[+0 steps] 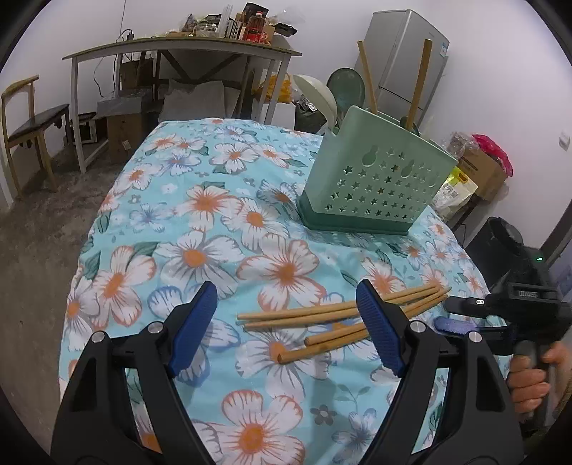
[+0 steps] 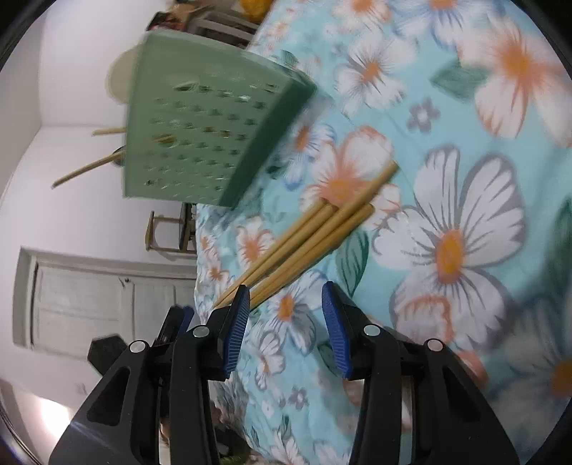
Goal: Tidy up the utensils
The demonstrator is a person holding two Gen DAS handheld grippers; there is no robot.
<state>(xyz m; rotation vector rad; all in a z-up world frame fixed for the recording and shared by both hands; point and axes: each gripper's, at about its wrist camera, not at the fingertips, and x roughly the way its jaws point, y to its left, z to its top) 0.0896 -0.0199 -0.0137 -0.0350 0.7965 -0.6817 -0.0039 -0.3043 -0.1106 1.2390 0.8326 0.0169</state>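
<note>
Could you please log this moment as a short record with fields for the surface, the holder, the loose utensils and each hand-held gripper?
surface: floral tablecloth
holder: green perforated utensil holder, upright, two chopsticks standing in it
loose utensils: wooden chopsticks lying in a bunch on the cloth
left hand-held gripper: open, empty, above the cloth
right hand-held gripper: open, empty, near the chopstick tips

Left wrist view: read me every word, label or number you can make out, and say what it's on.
Nothing reads clearly enough to quote.
Marking on the black right gripper, on its body: blurred, unreadable.
Red label on the clear plastic bottle on the far wooden table: too small.
Print on the yellow-and-white bag: too small.
Sticker on the tall grey fridge: too small.
</note>
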